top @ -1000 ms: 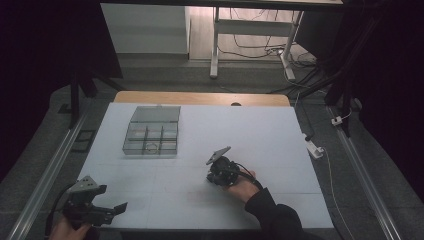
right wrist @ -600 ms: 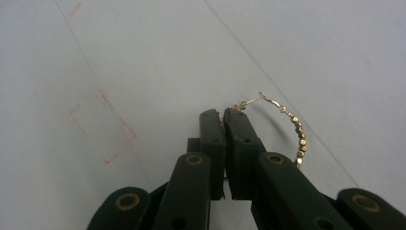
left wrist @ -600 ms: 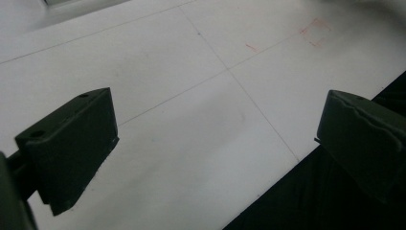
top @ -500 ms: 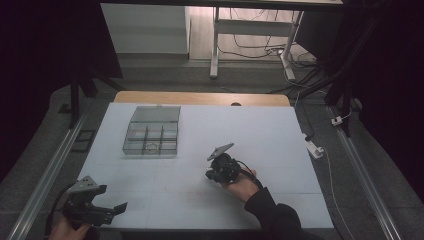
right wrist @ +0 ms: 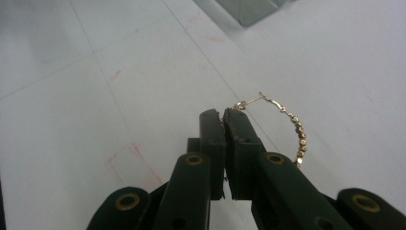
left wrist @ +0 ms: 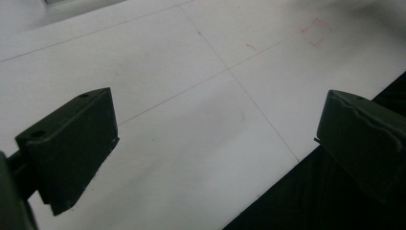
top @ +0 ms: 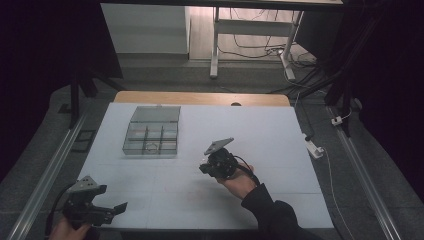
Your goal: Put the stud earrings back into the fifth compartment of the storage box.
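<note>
A thin gold beaded bracelet (right wrist: 298, 130) hangs in a loop from the tips of my right gripper (right wrist: 224, 114), whose jaws are shut on it just above the white table. In the high view the right gripper (top: 204, 166) is held over the middle of the table, below and right of a clear compartment box (top: 152, 135). My left gripper (top: 117, 207) rests at the near left corner of the table; its jaws (left wrist: 213, 124) stand wide open with nothing between them.
The white table (top: 260, 130) has faint red pencil squares (left wrist: 316, 31) marked on it. A white power adapter (top: 314, 148) with a cable lies at the right edge. Metal rails run along both sides of the table.
My right gripper has risen a little off the table with the bracelet in its jaws. The left gripper has stayed where it was.
</note>
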`<state>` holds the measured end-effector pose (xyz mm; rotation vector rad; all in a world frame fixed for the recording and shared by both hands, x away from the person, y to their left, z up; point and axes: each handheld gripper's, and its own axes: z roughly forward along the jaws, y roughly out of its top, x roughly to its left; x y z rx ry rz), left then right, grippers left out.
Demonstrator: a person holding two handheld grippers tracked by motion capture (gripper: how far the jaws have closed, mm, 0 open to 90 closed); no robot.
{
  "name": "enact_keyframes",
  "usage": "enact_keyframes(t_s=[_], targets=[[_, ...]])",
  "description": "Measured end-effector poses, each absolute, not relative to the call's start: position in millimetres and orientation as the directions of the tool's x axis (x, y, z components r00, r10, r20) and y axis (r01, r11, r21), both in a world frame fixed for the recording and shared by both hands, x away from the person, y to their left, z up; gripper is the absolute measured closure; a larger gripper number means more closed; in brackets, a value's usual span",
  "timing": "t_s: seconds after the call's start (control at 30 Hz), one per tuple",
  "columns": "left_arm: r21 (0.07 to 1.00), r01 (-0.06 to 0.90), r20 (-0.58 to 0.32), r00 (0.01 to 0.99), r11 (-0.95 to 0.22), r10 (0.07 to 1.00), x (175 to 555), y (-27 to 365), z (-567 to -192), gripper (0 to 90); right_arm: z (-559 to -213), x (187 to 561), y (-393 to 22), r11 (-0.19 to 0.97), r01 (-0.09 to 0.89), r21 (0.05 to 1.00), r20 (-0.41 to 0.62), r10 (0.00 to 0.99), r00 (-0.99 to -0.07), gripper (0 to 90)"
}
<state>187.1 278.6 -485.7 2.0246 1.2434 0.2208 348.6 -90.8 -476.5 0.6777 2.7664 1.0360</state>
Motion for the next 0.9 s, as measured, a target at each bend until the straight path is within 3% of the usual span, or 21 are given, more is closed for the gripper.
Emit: enact_keyframes(t_s=[0.47,0.9], targets=[[0.663,0.702,-0.226,0.519,-0.26,0.824,187.7,278.5,-485.8,1.0,-461.5,355.6,-67.7,0.649,0.315,0.692,0.054,0.389,-0.92,86.7],[0.667,0.7,-0.231,0.521,-0.256,0.822,187.6,279.5,-485.8,0.9,-455.9,366.0,-21.8,0.636,0.278,0.719,0.068,0.334,-0.94,86.7]])
